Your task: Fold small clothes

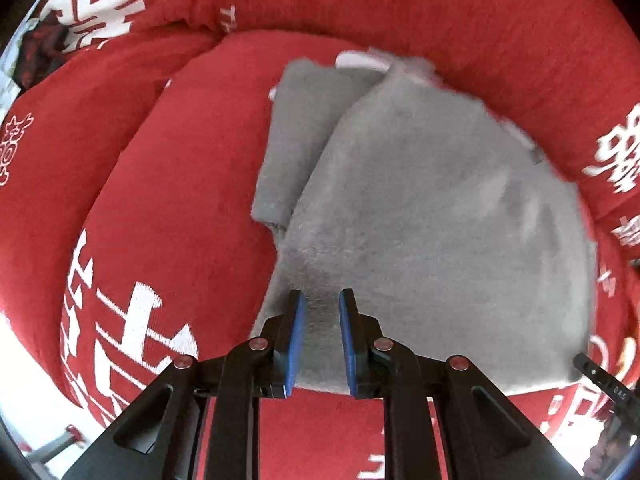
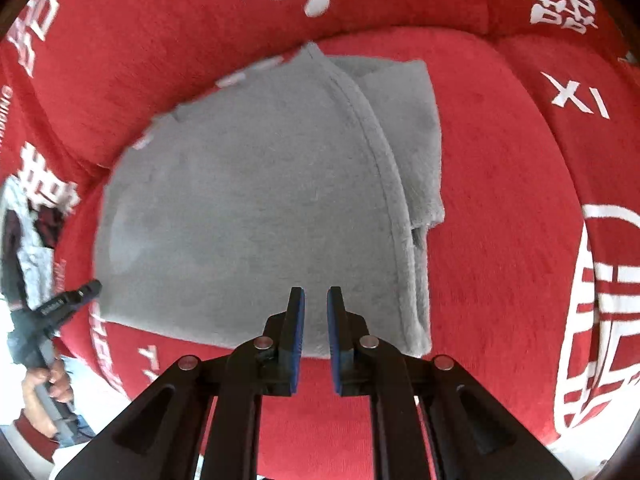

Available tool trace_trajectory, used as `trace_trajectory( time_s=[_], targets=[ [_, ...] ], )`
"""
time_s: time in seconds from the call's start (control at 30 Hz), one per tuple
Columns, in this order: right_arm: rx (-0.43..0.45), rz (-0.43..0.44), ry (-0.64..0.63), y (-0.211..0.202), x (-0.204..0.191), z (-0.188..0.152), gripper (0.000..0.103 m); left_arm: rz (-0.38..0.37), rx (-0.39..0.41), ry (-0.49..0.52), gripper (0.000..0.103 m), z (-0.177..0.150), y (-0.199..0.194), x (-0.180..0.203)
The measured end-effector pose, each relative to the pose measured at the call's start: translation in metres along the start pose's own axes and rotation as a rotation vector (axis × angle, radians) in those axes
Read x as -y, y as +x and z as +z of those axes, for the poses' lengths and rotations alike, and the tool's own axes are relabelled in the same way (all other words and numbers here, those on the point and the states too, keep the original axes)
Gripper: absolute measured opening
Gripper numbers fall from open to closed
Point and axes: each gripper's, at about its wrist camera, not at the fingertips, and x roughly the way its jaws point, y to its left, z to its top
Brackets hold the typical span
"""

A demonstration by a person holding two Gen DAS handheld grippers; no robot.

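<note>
A small grey fleece garment (image 1: 420, 200) lies folded on a red cushion (image 1: 180, 160) with white characters. One grey sleeve (image 1: 292, 140) lies folded along its left side, and white trim (image 1: 360, 60) shows at its far end. My left gripper (image 1: 322, 300) hovers over the garment's near edge, jaws a little apart with nothing between the blue pads. In the right wrist view the same garment (image 2: 248, 200) fills the middle, with a seamed fold (image 2: 384, 168) on its right. My right gripper (image 2: 316, 296) hangs over its near edge, narrowly open and holding nothing.
Red bolsters (image 2: 200, 8) with white print ring the cushion. A hand (image 2: 48, 384) holding the left gripper (image 2: 80, 294) shows at the left edge of the right wrist view. The right gripper's tip (image 1: 600, 376) shows at the right edge of the left wrist view.
</note>
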Motion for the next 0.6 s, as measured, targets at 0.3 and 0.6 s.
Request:
trace_trajectory(
  time_s=[0.3, 0.6],
  targets=[
    [-0.036, -0.008, -0.006, -0.001, 0.022, -0.007, 0.009, 0.031, -0.027, 0.037, 0.020, 0.007, -0.009, 0.009],
    [0.112, 0.013, -0.045, -0.019, 0.015, 0.068, 0.009, 0.027, 0.100, 0.077, 0.020, 0.101, -0.005, 0.053]
  ],
)
